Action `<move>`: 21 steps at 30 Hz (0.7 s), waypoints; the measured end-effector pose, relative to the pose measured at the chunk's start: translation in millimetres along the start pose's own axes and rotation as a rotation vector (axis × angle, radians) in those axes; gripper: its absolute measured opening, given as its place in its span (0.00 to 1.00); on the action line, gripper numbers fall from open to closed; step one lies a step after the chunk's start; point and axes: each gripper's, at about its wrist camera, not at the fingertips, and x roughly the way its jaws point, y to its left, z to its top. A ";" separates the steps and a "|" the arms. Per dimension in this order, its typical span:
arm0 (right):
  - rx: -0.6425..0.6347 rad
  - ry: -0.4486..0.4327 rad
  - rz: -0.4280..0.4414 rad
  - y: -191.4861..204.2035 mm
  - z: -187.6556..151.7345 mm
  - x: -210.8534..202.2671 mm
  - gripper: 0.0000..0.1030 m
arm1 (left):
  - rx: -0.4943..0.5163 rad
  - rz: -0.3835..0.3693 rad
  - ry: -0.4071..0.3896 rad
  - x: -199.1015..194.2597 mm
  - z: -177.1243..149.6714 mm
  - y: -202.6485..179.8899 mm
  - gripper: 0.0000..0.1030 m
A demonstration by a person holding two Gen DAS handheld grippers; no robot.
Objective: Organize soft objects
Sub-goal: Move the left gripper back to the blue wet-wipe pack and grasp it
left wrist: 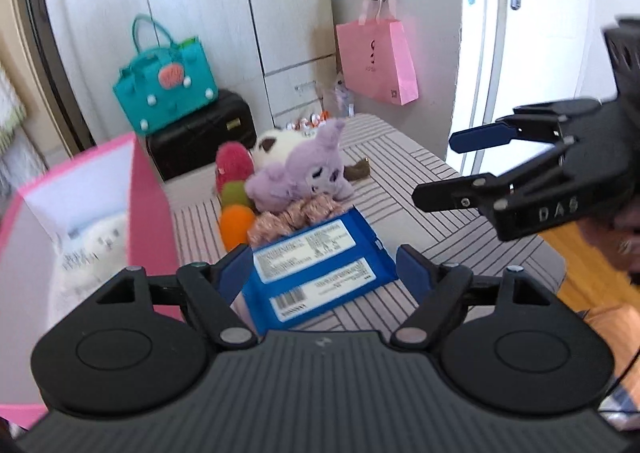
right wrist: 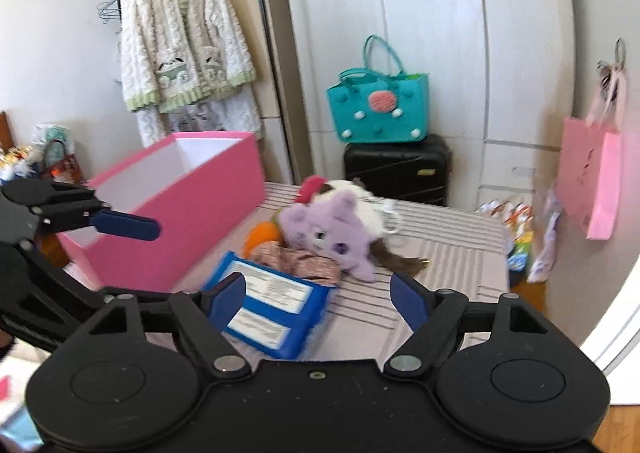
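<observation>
Here I hold both claws, left claw and right claw, spread and empty above the flat blue plastic wipes pack on the striped tabletop, beside the open pink cardboard box meant for it.

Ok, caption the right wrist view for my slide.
Open right gripper above blue pack, plush toys and pink box beyond.

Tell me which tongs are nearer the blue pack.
Left. The left tongs are open right over the blue pack, straddling its near end. The right tongs, also open, hang just to its right.
</observation>
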 end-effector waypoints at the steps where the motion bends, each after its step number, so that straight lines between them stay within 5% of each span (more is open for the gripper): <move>1: -0.015 -0.017 -0.018 -2.0 -6.0 1.4 0.81 | -0.022 -0.006 0.007 4.7 -0.7 1.7 0.78; 6: -0.077 -0.031 -0.047 -9.1 -25.5 11.8 0.81 | -0.097 0.011 0.026 25.0 -3.0 5.9 0.85; 10: -0.130 0.085 0.007 -8.6 -29.6 25.7 0.79 | -0.119 0.040 0.022 38.6 -0.5 8.2 0.87; 21: -0.034 0.135 0.033 2.2 -32.8 53.3 0.79 | -0.209 0.024 0.074 66.3 1.0 23.7 0.87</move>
